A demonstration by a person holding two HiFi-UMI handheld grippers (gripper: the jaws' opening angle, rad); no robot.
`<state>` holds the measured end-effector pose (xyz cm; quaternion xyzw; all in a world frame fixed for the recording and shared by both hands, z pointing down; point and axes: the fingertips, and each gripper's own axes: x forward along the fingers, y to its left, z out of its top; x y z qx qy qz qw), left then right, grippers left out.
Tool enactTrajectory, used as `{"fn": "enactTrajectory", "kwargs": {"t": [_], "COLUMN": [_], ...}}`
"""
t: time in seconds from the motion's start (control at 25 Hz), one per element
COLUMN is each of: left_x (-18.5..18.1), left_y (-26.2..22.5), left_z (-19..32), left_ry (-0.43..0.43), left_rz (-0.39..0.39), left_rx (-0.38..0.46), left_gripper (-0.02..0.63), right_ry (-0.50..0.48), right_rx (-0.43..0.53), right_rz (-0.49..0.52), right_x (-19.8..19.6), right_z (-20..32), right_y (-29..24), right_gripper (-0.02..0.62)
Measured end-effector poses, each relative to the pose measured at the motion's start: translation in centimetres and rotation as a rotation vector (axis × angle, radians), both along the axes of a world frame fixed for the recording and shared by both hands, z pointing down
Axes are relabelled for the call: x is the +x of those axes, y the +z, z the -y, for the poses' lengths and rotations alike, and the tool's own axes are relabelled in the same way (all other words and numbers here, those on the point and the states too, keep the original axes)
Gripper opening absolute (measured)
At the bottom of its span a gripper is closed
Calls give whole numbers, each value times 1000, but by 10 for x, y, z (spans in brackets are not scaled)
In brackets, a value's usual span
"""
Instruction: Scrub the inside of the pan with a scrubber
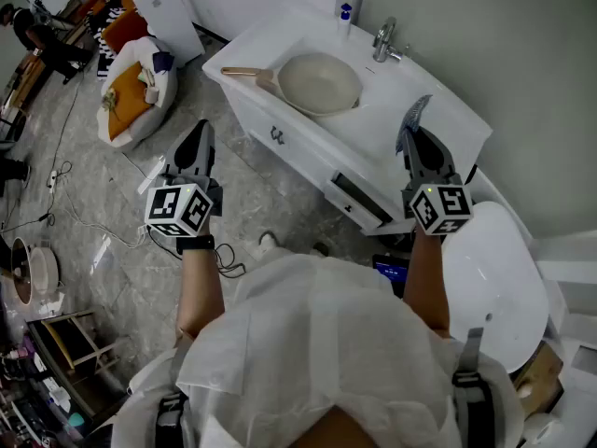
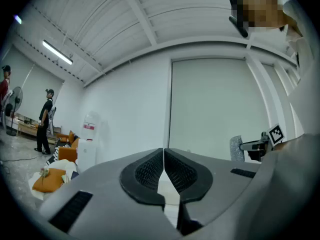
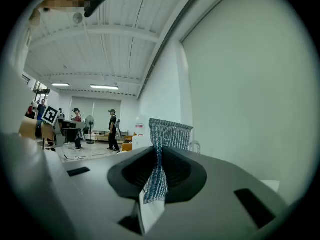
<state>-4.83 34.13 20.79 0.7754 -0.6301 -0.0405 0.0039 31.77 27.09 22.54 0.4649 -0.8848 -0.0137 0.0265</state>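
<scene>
Right gripper: jaws clamped on the scrubber, a thin mesh pad pinched low, its top fanning free above the pads. It looks soft, light and floppy, and will likely fold under pressure; a hold nearer the working edge would stiffen it. Left gripper: jaws shut, pads meeting, nothing between. The pan rests on the washstand, well ahead of both jaws, with its handle toward the left gripper's side. Pan judged rigid, smooth and apt to slide; steady it by the handle.
</scene>
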Motion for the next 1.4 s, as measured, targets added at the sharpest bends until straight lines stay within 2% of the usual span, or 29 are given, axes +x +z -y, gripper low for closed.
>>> {"fn": "enactTrajectory", "kwargs": {"t": [0.44,0.6,0.88,1.12,1.4], "left_x": [-1,0,-12,-39,-95], "left_y": [-6,-5,3,8,6], "left_z": [-6,-9,-3,44,112], "left_ry": [-12,-14,-20,10,70], "left_rz": [7,10,3,-4,17], "left_rx": [18,18,0,-16,-22], "left_gripper": [18,18,18,18,20], "right_ry": [-6,-21,-52,-44,14], "right_rx": [14,18,-19,-54,-59], "right_rz": [11,73,65,47,58], "right_x": [2,3,-21,-53,-104], "right_z": [0,-2,12,50,109], "right_y": [-4,-8,0,8,7], "right_gripper": [46,46,46,46,46]}}
